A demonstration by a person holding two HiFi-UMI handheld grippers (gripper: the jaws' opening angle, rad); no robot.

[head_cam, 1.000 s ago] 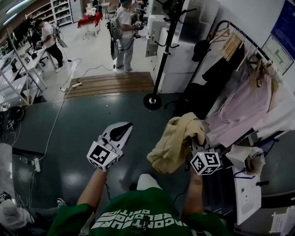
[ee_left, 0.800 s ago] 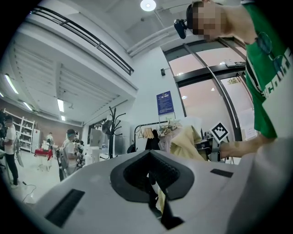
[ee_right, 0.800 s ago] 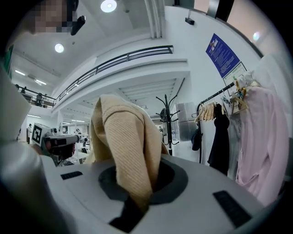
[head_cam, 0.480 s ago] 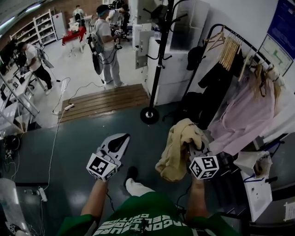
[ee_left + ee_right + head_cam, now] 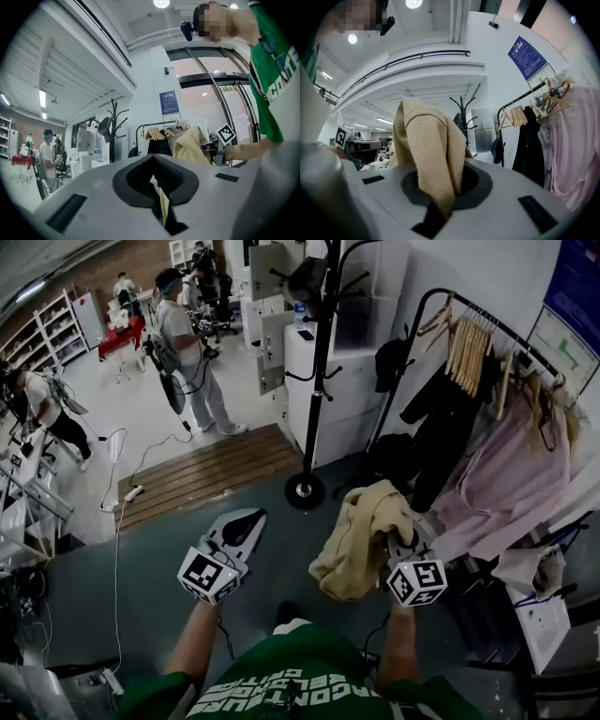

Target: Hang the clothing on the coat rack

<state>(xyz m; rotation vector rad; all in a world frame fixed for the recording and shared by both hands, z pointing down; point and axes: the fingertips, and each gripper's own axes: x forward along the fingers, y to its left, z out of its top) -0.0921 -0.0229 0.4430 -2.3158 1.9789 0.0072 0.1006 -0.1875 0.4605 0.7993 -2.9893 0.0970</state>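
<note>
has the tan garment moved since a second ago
Yes: the tan garment, held by the right tongs, is now closer to the black coat rack's base in the head view.

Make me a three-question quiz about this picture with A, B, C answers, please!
1. The black coat rack stands: A. on the floor by the wooden planks B. on a table C. on a cabinet
2. The held garment is: A. blue B. tan C. red
3. The right gripper is: A. empty B. holding a hanger C. shut on the garment
1 A: it rises from the floor by the planks. 2 B: the cloth looks tan. 3 C: cloth is pinched between its jaws.
</note>
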